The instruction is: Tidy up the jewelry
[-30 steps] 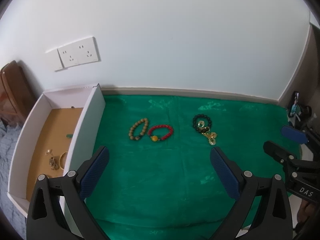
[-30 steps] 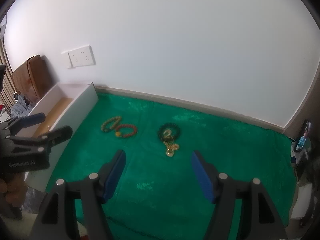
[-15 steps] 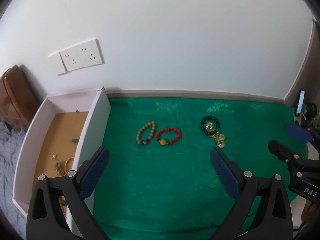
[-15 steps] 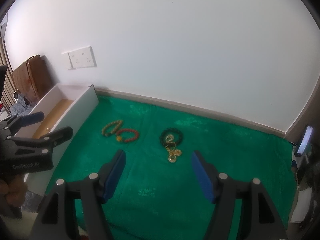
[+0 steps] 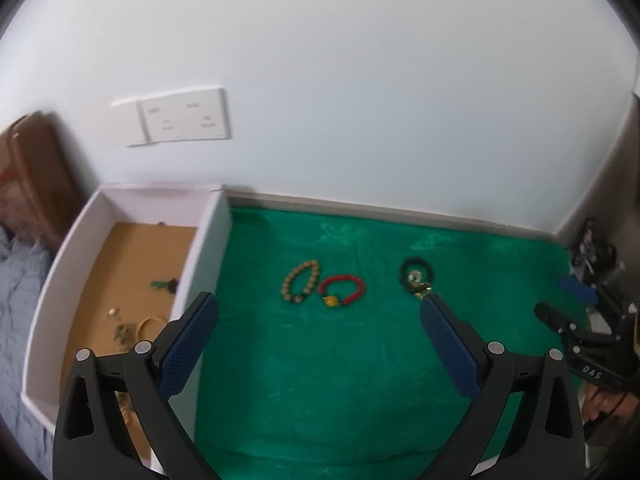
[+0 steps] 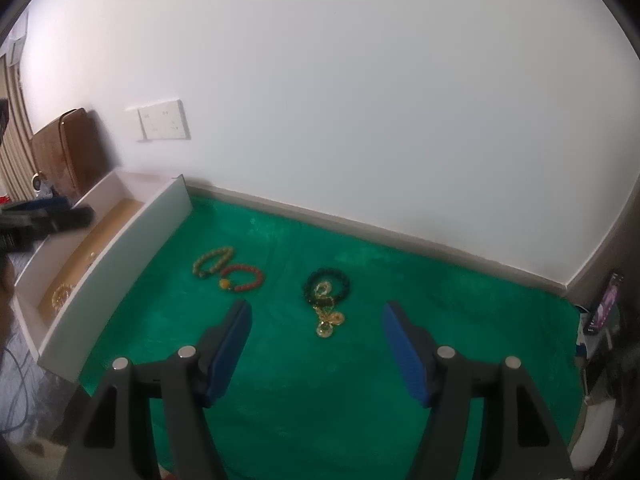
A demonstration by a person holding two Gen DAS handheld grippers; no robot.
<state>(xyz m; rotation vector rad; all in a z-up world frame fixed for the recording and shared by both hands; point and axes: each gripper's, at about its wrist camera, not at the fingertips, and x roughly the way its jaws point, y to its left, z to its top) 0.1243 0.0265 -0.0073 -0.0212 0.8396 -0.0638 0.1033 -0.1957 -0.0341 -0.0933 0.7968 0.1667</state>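
On the green velvet cloth (image 6: 360, 380), at twelve o'clock from the empty, spread right gripper (image 6: 316, 344), lies the black bead bracelet with gold charms (image 6: 326, 292); I'd pinch the beads, not the dangling charms.

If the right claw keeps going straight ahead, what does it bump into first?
Probably the black bracelet with its gold charm. They lie on the green cloth between the open right claw fingers, though depth is hard to judge.

A white double wall socket (image 5: 185, 123) is sitting on the wall above a brown wooden headboard (image 6: 69, 148); a grey quilt (image 5: 16, 280) is lying below.
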